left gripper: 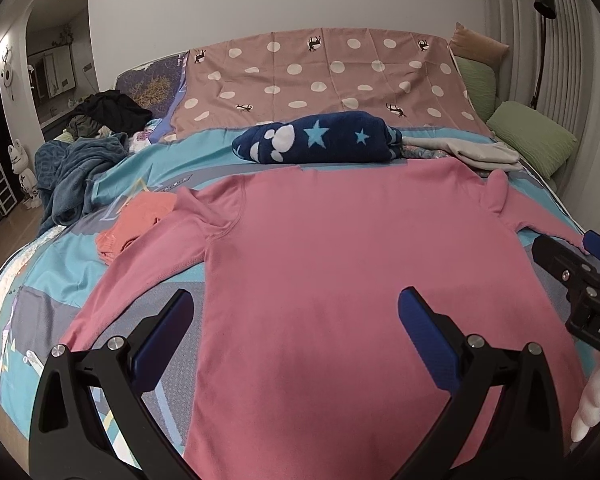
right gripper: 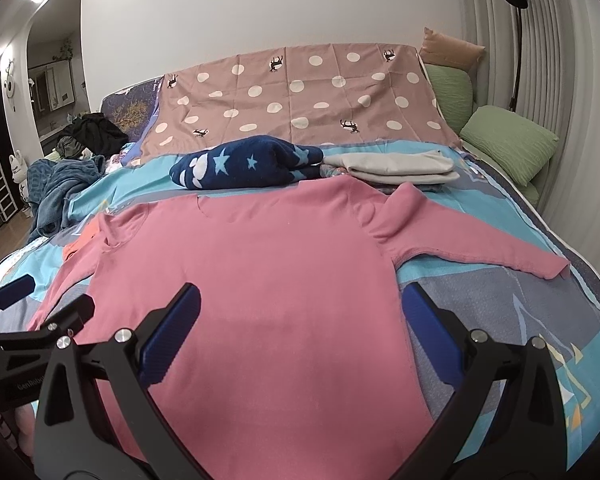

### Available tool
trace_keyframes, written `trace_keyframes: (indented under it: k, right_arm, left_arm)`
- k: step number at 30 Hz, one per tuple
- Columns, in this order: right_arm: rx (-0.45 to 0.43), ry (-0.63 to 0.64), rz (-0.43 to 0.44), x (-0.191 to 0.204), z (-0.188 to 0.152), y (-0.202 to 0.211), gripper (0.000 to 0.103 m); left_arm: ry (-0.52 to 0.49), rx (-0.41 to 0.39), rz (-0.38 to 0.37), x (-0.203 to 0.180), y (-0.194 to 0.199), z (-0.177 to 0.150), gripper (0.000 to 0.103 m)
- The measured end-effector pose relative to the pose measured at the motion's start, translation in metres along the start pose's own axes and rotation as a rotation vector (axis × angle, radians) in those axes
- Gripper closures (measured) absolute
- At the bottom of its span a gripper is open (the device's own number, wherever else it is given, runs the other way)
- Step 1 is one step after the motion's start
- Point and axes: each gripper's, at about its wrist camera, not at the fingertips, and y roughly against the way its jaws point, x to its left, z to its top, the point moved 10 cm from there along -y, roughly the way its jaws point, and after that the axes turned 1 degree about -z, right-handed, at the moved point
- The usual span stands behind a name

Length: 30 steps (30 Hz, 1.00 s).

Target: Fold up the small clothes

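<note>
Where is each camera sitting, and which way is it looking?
Left wrist: sits on the left tongs, open, looking forward across the pink shirt toward the bed's far side; the right tongs show at its right edge.
Right wrist: sits on the right tongs, open, facing likewise; the left tongs show at its left edge.
Shared: the shirt, navy star blanket.

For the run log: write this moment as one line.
step: pre-fold | pink shirt: flat on bed, sleeves out | left tongs: open above it | right tongs: open above it | holding: nothing
</note>
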Motion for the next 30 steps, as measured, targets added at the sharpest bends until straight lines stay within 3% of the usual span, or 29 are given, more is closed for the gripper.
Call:
trace_keyframes:
  k: [30]
  right_arm:
    - [-0.006, 0.013, 0.006, 0.011, 0.007, -0.001, 0.002]
  left_arm:
    - [0.032, 0.018, -0.056, 0.005, -0.013, -0.007, 0.001]
